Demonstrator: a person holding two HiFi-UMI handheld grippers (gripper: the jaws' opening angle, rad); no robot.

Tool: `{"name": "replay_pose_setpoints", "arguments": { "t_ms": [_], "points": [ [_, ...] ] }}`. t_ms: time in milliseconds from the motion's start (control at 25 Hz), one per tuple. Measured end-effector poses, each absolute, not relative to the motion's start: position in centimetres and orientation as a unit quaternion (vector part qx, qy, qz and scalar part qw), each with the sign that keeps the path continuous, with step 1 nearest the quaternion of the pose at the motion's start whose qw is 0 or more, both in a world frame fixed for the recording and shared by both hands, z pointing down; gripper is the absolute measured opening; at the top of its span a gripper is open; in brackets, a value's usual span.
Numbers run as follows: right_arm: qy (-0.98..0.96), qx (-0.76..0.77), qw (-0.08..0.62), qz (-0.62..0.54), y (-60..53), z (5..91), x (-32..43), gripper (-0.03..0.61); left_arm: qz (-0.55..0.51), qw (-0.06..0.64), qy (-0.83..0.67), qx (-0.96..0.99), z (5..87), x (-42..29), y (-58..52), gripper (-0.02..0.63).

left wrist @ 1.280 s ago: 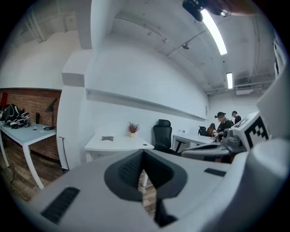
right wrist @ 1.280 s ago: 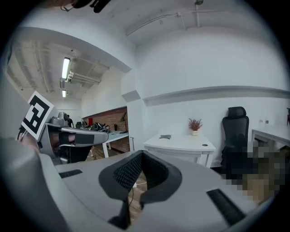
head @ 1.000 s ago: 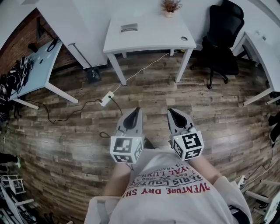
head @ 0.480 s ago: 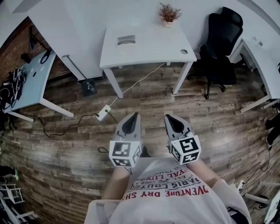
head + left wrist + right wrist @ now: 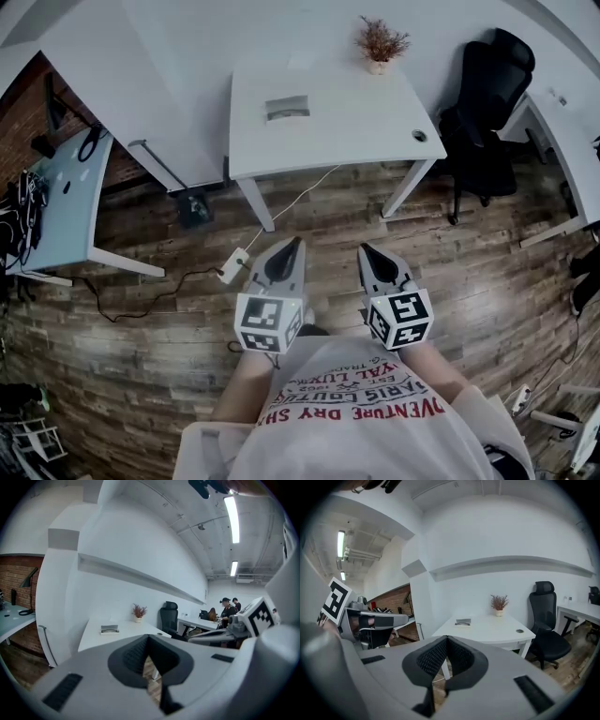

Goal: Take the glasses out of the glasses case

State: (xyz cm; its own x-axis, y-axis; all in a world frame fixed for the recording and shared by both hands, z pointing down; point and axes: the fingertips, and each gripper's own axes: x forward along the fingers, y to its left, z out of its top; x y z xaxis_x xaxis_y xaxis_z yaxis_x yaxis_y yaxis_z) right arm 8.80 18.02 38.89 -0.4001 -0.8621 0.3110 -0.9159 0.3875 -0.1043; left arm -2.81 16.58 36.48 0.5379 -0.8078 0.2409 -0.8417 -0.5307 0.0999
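We saw the glasses case (image 5: 287, 108) lying flat on the white desk (image 5: 337, 141), toward its back left part and well apart from both grippers. It looked like a small grey oblong with a darker band along one side, and it was too small for us to tell whether its lid was shut. On the same desk a dried plant in a pale pot (image 5: 380, 45) stood at the back edge near the wall, and a round cable hole (image 5: 419, 135) sat near the right front corner.

A black office chair (image 5: 487, 103) stood just beside the desk on the right. A pale blue table (image 5: 56, 206) stood off to the left against a brick wall (image 5: 19, 122). The floor (image 5: 159, 328) was dark wood planking, with a white power strip (image 5: 234, 265) on it and a white cable (image 5: 300, 192) running up from it under the desk.

We held the left gripper (image 5: 295, 242) and the right gripper (image 5: 364, 248) side by side over the floor in front of a printed T-shirt (image 5: 361, 412), both pointing toward the desk. Each had its jaws pressed together at the tips, with nothing between them
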Motion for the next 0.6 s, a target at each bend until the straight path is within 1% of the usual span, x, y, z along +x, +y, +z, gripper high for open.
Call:
{"name": "replay_pose_setpoints", "arguments": {
  "t_ms": [280,440,600],
  "points": [
    [-0.823,0.539,0.109,0.139,11.9,39.6,3.6,0.012,0.081,0.121,-0.49,0.859,37.4,-9.3,10.0,-0.003],
    [-0.823,0.535,0.119,0.148,9.7,40.6,2.8,0.012,0.083,0.137,-0.494,0.855,38.7,-10.6,8.0,-0.003],
    [-0.828,0.526,0.115,0.158,6.9,41.1,2.1,0.012,0.084,0.142,-0.51,0.844,39.6,-12.0,5.7,-0.003]
  ]
}}
